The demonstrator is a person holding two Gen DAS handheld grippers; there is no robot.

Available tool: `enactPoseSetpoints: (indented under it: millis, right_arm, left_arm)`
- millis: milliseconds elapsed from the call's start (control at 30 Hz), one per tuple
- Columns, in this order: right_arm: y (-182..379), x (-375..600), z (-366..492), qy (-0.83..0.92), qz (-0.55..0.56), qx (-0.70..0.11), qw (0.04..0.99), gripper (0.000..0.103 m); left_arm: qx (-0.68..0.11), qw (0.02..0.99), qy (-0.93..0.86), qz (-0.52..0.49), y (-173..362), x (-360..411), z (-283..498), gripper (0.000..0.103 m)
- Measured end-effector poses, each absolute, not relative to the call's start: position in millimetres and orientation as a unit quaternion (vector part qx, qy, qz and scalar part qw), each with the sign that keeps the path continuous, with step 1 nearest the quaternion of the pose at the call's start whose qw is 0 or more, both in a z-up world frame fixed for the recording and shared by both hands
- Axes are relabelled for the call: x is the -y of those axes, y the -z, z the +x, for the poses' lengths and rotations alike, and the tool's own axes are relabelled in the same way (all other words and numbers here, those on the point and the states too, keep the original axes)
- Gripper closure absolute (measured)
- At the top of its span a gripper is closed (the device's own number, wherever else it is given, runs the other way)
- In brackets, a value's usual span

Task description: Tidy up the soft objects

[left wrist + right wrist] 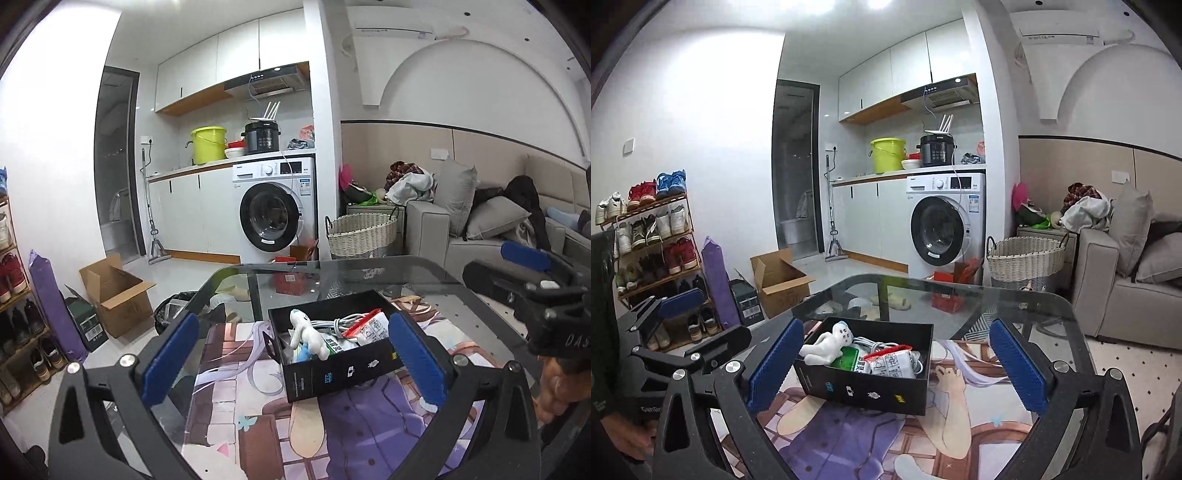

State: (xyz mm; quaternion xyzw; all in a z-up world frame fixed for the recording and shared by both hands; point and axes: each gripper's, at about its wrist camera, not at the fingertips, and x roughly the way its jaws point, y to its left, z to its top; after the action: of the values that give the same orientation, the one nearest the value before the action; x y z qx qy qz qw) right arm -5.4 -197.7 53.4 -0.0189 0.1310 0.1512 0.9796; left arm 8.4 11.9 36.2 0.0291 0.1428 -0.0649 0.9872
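Grippers first: the left gripper (291, 365) fills the bottom of its frame, blue pads spread wide with nothing between them, and the right gripper (897, 371) sits the same way, agape and empty. Each shows in the other's view, at the right edge and at the lower left. Just beyond both, in the lower centre, a black box (866, 389) rests on a printed mat (849, 435) covering the glass table (960, 299). Inside the box, a white plush toy (827, 347) leans at the left end, beside a green packet (849, 360), a white pouch with red trim (890, 363) and a coiled white cable (341, 323). Farther off, right of centre, stands a wicker basket (1025, 256), with a washing machine (942, 225) to its left.
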Motion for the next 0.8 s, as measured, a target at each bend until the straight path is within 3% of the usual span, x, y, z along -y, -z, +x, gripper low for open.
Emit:
enactPoseSetpoints:
  millis: [800]
  right_arm:
    - [-48.1,191.7,-9.0,-0.155,-0.038,-0.127,0.979,0.001]
  left_arm:
    - [-0.143,0.987,0.069,0.02,-37.2,-8.5,8.4,0.0]
